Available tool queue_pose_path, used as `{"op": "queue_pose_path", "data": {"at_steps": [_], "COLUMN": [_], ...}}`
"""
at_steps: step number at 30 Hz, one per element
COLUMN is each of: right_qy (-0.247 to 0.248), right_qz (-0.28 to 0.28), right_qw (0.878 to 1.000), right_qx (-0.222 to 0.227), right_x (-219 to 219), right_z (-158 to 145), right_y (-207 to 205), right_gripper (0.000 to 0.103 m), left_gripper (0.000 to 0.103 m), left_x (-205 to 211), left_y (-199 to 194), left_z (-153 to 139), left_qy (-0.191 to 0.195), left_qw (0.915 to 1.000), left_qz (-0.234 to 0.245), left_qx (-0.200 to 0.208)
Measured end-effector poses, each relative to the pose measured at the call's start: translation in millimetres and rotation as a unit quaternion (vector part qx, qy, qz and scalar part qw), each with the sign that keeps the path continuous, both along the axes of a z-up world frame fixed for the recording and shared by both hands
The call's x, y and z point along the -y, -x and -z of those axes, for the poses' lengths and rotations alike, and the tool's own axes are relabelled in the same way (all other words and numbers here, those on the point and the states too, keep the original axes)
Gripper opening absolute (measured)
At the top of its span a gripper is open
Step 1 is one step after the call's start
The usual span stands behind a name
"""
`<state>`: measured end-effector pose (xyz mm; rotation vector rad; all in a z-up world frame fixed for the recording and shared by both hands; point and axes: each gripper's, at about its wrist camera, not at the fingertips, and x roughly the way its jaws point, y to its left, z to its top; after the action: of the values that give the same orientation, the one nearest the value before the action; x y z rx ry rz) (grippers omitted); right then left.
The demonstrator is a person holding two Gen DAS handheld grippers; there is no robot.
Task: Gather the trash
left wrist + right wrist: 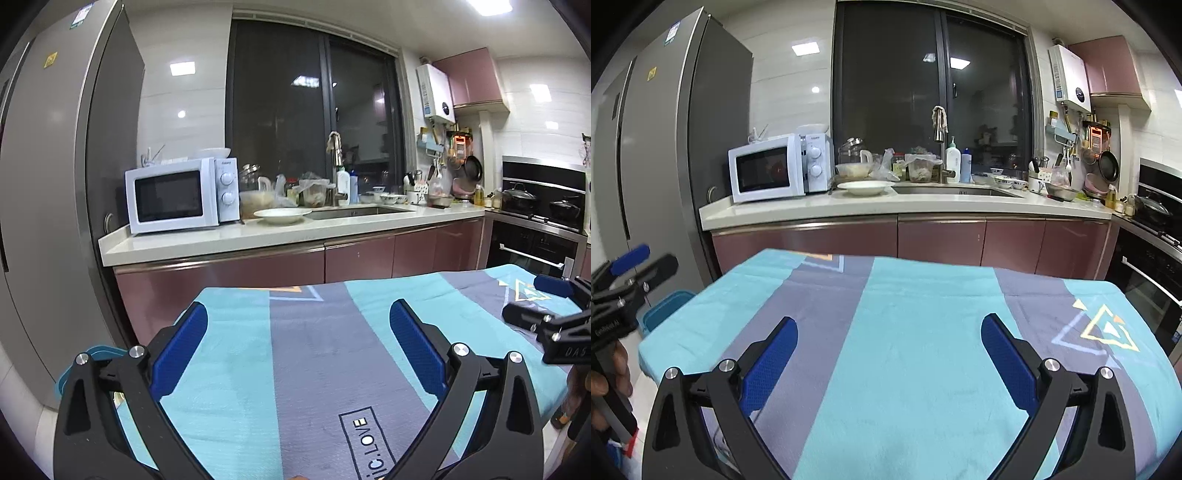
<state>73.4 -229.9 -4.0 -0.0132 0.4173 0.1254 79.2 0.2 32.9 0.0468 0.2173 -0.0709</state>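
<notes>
Holding both grippers over the cloth-covered table (905,350), you have the left gripper (298,325) with its blue pads spread wide and nothing between them, and the right gripper (889,339) spread just as wide, also gripping nothing. No trash shows on the striped cloth in either view. A blue bin (666,308) sits on the floor just beside the table's left edge, below your left gripper; what it holds cannot be seen. Past the table runs the white countertop (849,208), with a white microwave (768,168) at its left end, a white plate (865,187) beside it and the sink (956,191) under the dark window. The grey fridge (665,147) stands left of the counter.
</notes>
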Motion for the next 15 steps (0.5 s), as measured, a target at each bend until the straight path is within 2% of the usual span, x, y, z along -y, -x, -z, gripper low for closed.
{"op": "queue_pose_path", "data": {"at_steps": [8,15], "right_qy": [0.017,0.002], "right_qz": [0.022,0.054], "right_qw": [0.999,0.995], "right_qx": [0.033,0.083], "right_x": [-6,-8], "right_z": [11,14], "right_y": [37,68], "right_gripper": [0.096,0.096], "left_gripper": [0.097,0.097], "left_x": [3,7], "left_y": [42,73], "left_z": [17,36], "left_qy": [0.013,0.026], "left_qw": [0.9997,0.9993], "left_qz": [0.005,0.013], "left_qx": [0.022,0.022]}}
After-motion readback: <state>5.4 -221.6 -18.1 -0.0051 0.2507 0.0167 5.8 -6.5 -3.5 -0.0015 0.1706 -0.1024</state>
